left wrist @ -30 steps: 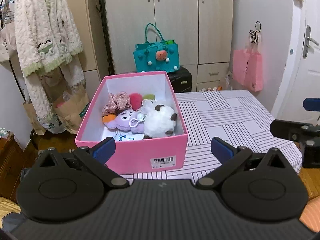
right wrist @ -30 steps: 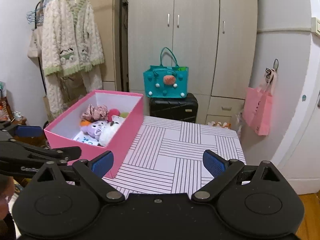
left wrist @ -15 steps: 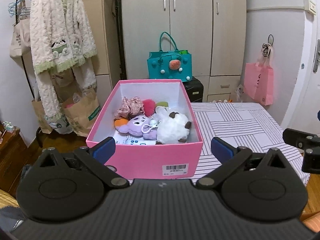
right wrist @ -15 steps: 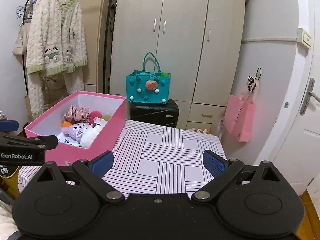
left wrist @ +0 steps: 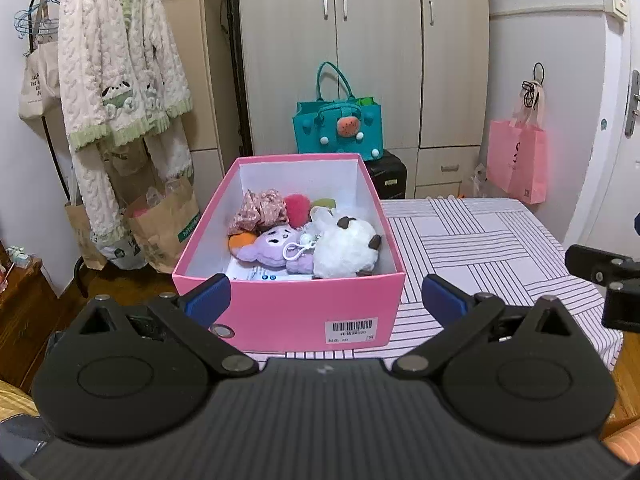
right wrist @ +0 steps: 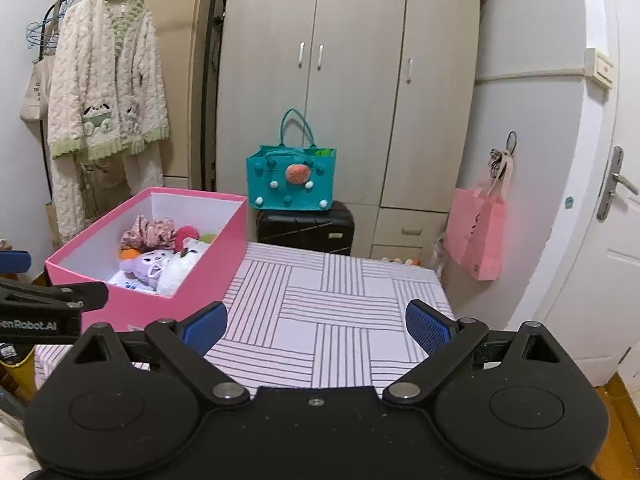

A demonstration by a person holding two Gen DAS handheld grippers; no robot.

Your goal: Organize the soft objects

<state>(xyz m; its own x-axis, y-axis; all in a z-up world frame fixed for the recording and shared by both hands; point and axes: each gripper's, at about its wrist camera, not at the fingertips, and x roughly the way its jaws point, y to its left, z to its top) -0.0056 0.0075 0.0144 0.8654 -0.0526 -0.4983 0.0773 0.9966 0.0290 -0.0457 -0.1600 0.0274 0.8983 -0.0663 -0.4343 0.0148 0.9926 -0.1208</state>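
Observation:
A pink box (left wrist: 288,312) stands on the left of the striped table (left wrist: 472,240). Inside lie a white plush (left wrist: 348,248), a purple plush (left wrist: 276,246), a floral scrunchie (left wrist: 262,210), a red pompom (left wrist: 298,206) and other soft items. My left gripper (left wrist: 326,294) is open and empty, just in front of the box's near wall. My right gripper (right wrist: 316,324) is open and empty over the table's near edge, right of the box (right wrist: 200,276). The plush toys also show in the right wrist view (right wrist: 160,266).
A teal bag (right wrist: 290,178) sits on a black suitcase (right wrist: 306,228) behind the table. A pink bag (right wrist: 476,236) hangs on the right wall. A fluffy robe (left wrist: 120,92) and paper bags (left wrist: 168,228) are at the left. Wardrobe behind.
Both grippers have drawn back and risen a little. The box looks further off and more centred in the left wrist view. Both stay open and empty.

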